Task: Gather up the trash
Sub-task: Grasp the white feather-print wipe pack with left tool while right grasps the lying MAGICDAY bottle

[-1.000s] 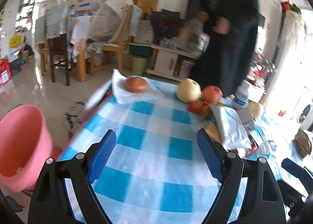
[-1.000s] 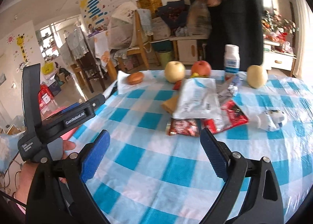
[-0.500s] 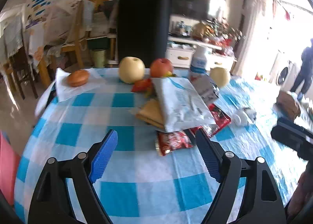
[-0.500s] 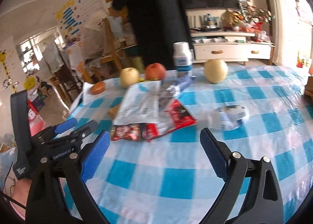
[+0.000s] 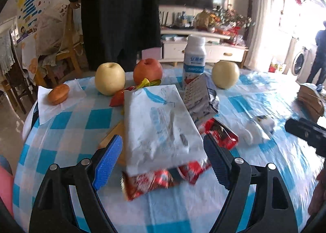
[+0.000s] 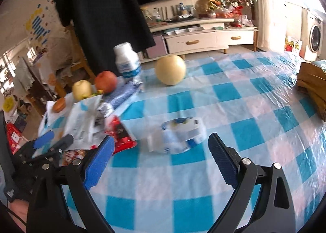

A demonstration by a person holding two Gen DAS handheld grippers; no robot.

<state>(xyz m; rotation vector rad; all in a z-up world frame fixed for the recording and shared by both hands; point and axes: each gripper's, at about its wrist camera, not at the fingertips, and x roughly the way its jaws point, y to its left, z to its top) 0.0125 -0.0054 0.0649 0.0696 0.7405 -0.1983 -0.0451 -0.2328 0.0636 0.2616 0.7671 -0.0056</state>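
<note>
Just ahead — wrappers [image 5: 161, 129] between left gripper [image 5: 163, 157]

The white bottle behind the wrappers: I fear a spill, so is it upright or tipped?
Upright. The white bottle stands on its base on the checked tablecloth, cap on top.

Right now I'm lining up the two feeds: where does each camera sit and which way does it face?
Left wrist: rides the left tool, open, looking down-forward at the white wrapper on the checked table; the right tool's edge shows.
Right wrist: rides the right tool, open, facing a crumpled white-blue packet; left tool visible.
Shared: red apple, bottle.
</note>
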